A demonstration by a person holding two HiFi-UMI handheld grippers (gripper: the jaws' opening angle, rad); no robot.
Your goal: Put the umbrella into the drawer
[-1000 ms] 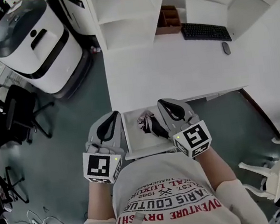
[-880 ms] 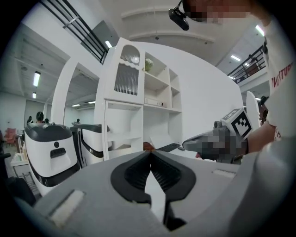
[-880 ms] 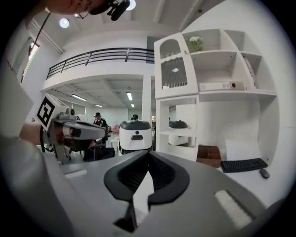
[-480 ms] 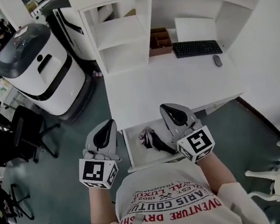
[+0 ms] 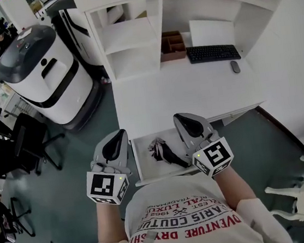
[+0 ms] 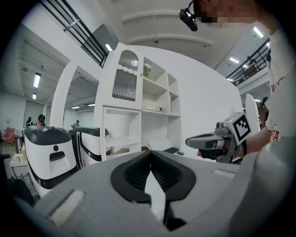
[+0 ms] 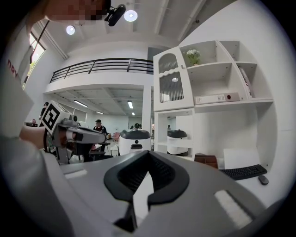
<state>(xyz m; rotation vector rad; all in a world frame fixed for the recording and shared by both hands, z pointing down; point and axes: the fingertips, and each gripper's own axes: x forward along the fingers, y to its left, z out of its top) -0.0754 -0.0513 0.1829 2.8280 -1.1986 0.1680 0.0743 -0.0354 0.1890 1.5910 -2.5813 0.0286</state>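
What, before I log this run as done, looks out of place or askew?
The white drawer stands pulled out from the desk, with the umbrella lying slantwise inside it. Nothing spilled or damaged shows.

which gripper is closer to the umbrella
Right. The right gripper hangs by the right end of the umbrella in the drawer; the left gripper is past the drawer's left edge.
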